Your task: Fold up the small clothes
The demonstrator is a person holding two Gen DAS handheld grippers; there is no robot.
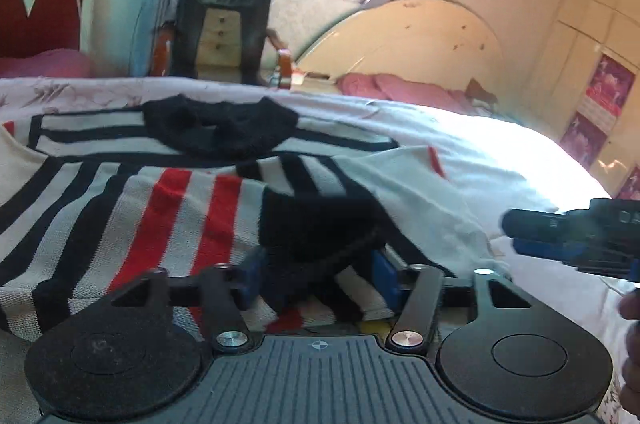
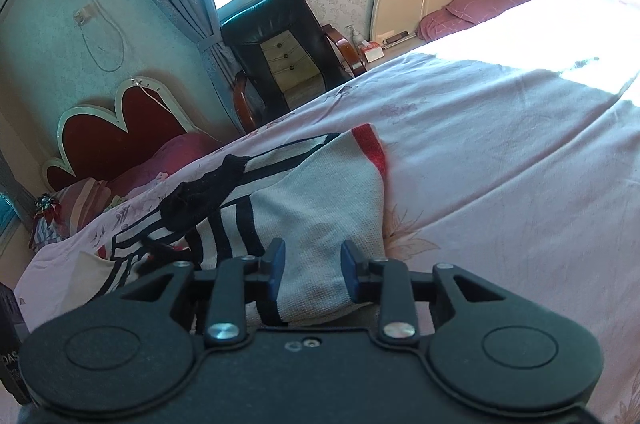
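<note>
A sunlit bedroom, a pink bedsheet [image 2: 480, 152], and my folding half done.

The striped sweater [image 1: 168, 192] lies on the bed, one side turned over onto itself, black cuff [image 1: 316, 224] on top; the rest awaits folding. My left gripper [image 1: 316, 280] is spread around that cuff, and my right gripper [image 2: 312, 270] is spread over the folded edge, neither pinching.
</note>
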